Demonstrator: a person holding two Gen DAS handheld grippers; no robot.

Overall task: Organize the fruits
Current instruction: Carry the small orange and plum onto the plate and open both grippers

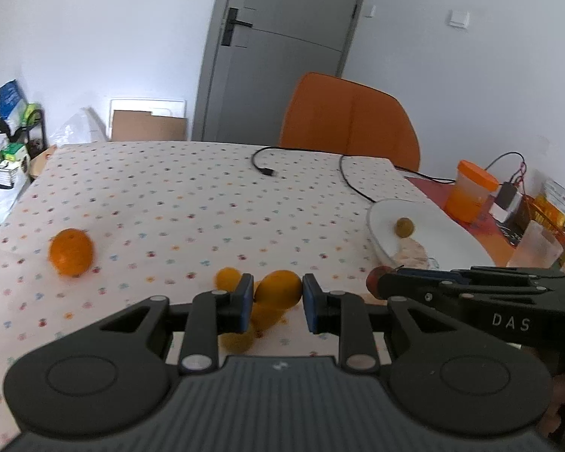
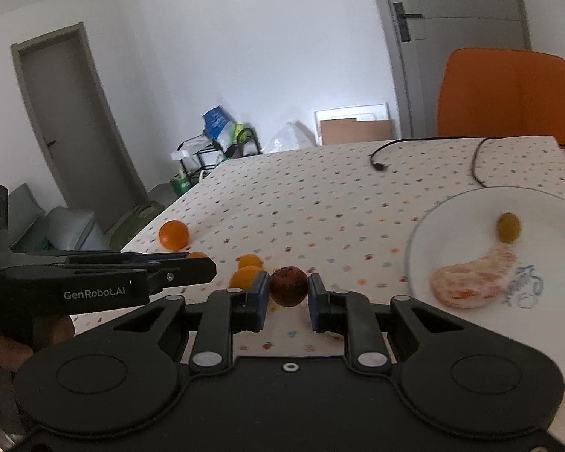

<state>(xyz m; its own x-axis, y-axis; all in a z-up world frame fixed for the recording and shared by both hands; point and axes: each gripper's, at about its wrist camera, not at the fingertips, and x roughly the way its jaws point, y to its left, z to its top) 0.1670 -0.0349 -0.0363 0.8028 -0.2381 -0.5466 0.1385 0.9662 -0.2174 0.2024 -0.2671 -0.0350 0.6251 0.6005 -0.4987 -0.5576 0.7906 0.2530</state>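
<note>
While level, both grippers point(image 1: 276, 297) point(image 2: 288, 295) low.

left tool point(image 1: 277, 303): matte black plastic body, two round raised discs, ribbed grey centre plate, silver pivot pins, blue pads point(image 1: 312, 301) on black fingers. right tool point(image 2: 289, 299): same build, smooth black centre plate with one hex screw, blue pads point(image 2: 263, 297). side markings read "das" and "genrobot.ai" in white. bare skin of a hand point(image 2: 3, 342) shows at the grip.
</note>
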